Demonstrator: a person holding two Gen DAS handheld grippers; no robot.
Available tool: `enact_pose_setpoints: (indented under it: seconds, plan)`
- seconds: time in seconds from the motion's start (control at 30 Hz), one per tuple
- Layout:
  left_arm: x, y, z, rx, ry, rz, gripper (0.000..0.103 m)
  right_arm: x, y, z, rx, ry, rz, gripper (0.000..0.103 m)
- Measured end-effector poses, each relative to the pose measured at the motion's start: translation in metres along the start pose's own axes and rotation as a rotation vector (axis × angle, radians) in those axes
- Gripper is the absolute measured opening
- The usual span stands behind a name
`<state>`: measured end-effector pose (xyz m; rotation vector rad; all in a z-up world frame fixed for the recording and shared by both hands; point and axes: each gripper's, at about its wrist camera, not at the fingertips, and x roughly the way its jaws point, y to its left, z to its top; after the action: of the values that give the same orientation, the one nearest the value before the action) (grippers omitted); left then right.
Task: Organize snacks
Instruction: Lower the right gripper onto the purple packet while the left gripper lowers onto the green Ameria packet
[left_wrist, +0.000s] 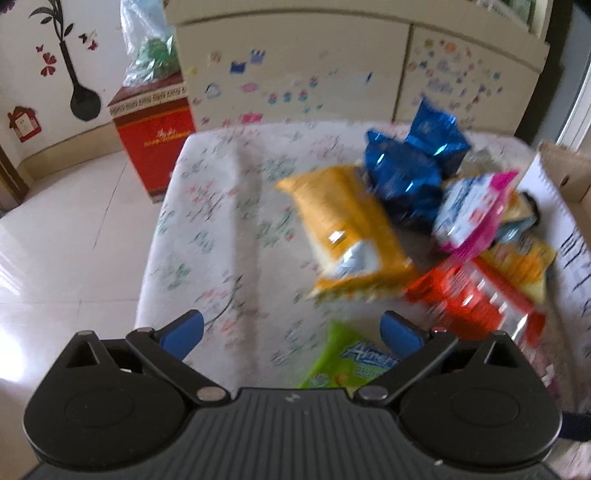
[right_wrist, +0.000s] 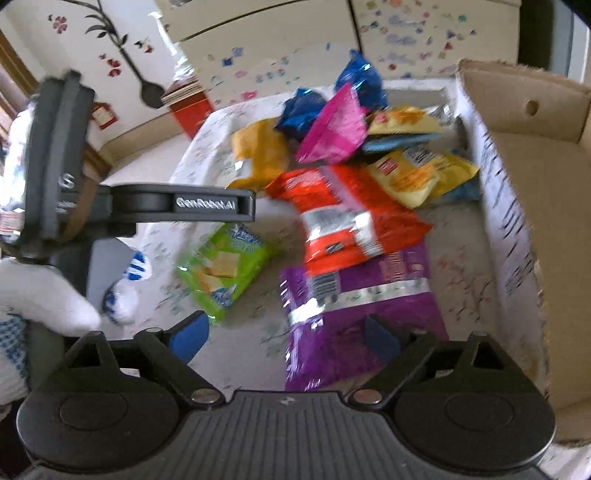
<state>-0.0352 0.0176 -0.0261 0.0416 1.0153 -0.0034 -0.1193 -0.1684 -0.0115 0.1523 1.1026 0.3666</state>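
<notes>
— Purple foil first, I'd say: the purple packet (right_wrist: 354, 314) lies flat on the flowered tablecloth (right_wrist: 461, 266), right under the right gripper (right_wrist: 288, 332). Its near end sits between the two blue pads, leaning toward the right-hand one.

— Are those jaws on it?

— No. They stand wide apart with nothing clamped; the pads hang above the foil rather than pressing it. The packet's long axis runs away from the camera, roughly along the line the fingers point, so a close would likely pinch it across its width.

— And the other hand?

— The left gripper (left_wrist: 291, 332) is spread open and empty too. The green cracker packet (left_wrist: 343, 358) lies just ahead of it, nearer its right pad, partly hidden behind the gripper body. From the right wrist view that same green packet (right_wrist: 225, 269) lies well left of the purple one, on the left hand's side, beneath the left tool's arm.

— So each hand has its own nearest target?

— That's my reading — right for purple, left for green. The red packet (right_wrist: 340, 218) overlaps the purple one's far end, so lifting purple may drag it.

— Where would they go?

— Probably the cardboard box (right_wrist: 535, 147) at the table's right edge, beside the pile — closest to the right hand.
</notes>
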Motion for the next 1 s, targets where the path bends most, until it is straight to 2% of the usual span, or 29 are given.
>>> enact_pose_setpoints:
  seconds: [0.2, 0.23, 0.3, 0.4, 0.63, 0.73, 0.8, 0.9, 1.0]
  plan:
    - [-0.006, 0.018, -0.015, 0.025, 0.052, -0.031, 0.101, -0.002, 0.002, -0.015, 0.040, 0.138, 0.206, 0.098]
    - [-0.009, 0.021, -0.017, 0.036, 0.044, -0.030, 0.101, -0.005, 0.003, -0.015, 0.028, 0.134, 0.207, 0.098]
    - [-0.015, 0.026, -0.019, 0.044, 0.022, -0.045, 0.101, -0.015, 0.002, -0.015, -0.004, 0.086, 0.157, 0.098]
    - [-0.020, 0.031, -0.020, 0.025, 0.001, -0.109, 0.101, -0.023, -0.008, -0.011, 0.003, 0.019, 0.029, 0.099]
    - [-0.017, 0.012, -0.024, 0.078, -0.016, -0.172, 0.101, -0.009, -0.002, -0.010, -0.054, -0.022, -0.141, 0.099]
    - [-0.012, 0.006, -0.029, 0.111, -0.008, -0.179, 0.101, -0.001, -0.004, -0.008, -0.034, -0.014, -0.140, 0.101]
    - [-0.007, 0.004, -0.031, 0.124, 0.010, -0.158, 0.102, 0.003, -0.006, -0.011, -0.028, 0.004, -0.138, 0.102]
    - [-0.004, 0.010, -0.031, 0.086, 0.017, -0.161, 0.102, 0.009, 0.000, -0.013, -0.051, 0.015, -0.132, 0.103]
    - [-0.005, 0.018, -0.031, 0.067, 0.015, -0.146, 0.102, 0.009, 0.006, -0.016, -0.066, 0.029, -0.066, 0.103]
